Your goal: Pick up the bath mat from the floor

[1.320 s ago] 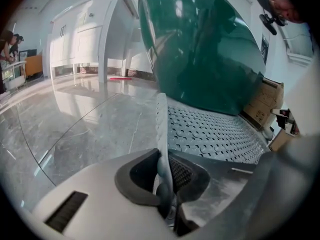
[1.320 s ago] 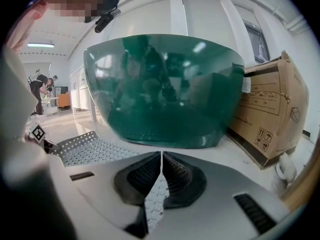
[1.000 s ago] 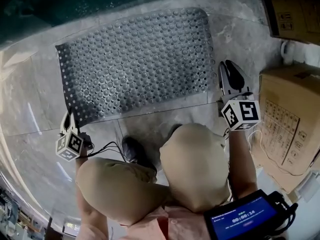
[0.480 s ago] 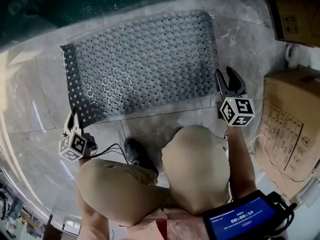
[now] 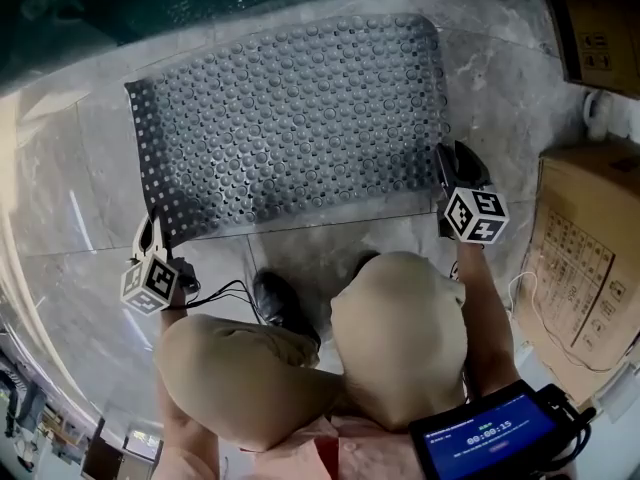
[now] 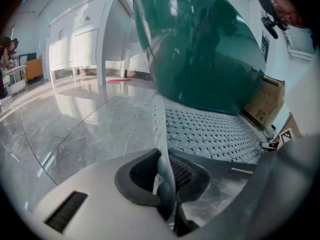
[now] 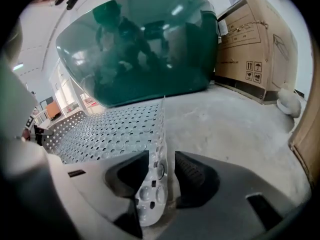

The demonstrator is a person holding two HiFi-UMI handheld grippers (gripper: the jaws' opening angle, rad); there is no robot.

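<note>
Grey marble floor (image 5: 60,198) runs up to a glossy green tub (image 5: 100,8). The left gripper (image 5: 150,226) is clamped on the near left corner of the bath mat (image 5: 300,118). The right gripper (image 5: 455,160) has its jaws just opened wide and straddles the near right corner without pinching it. The mat lies on the floor, with cardboard boxes (image 5: 590,258) to its right.

The bath mat (image 5: 290,118) is a grey, slightly see-through rectangle with rounded corners, covered in rows of small round bumps and holes. It lies spread mostly flat on the pale marbled floor (image 5: 330,253), long side across the view. Its near left corner is pulled up off the floor, and its near right corner also curls upright.
</note>
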